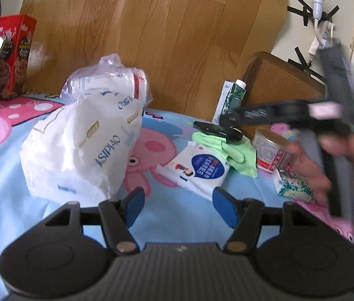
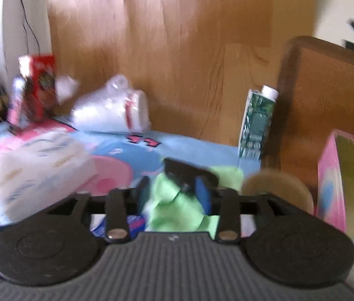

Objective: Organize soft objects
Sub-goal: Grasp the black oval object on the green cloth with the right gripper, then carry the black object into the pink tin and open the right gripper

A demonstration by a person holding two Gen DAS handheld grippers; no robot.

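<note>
A white tissue pack (image 1: 81, 148) lies on the cartoon blanket (image 1: 177, 215), a clear-wrapped pack (image 1: 111, 80) behind it. A white-and-blue wipes pack (image 1: 197, 170) and a green cloth (image 1: 229, 150) lie right of centre. My left gripper (image 1: 179, 205) is open and empty, low over the blanket in front of them. My right gripper (image 2: 174, 195) is open around the green cloth (image 2: 177, 210), fingers on either side; it also shows in the left wrist view (image 1: 217, 129), over the cloth. A black object (image 2: 187, 170) lies on the cloth.
A red cereal box (image 1: 13, 57) stands at the back left. A green carton (image 1: 232, 97), a round tin (image 1: 272, 153), a small patterned tissue packet (image 1: 292, 183) and a pink box (image 2: 347, 185) are at the right. A wooden headboard (image 1: 164, 37) runs behind.
</note>
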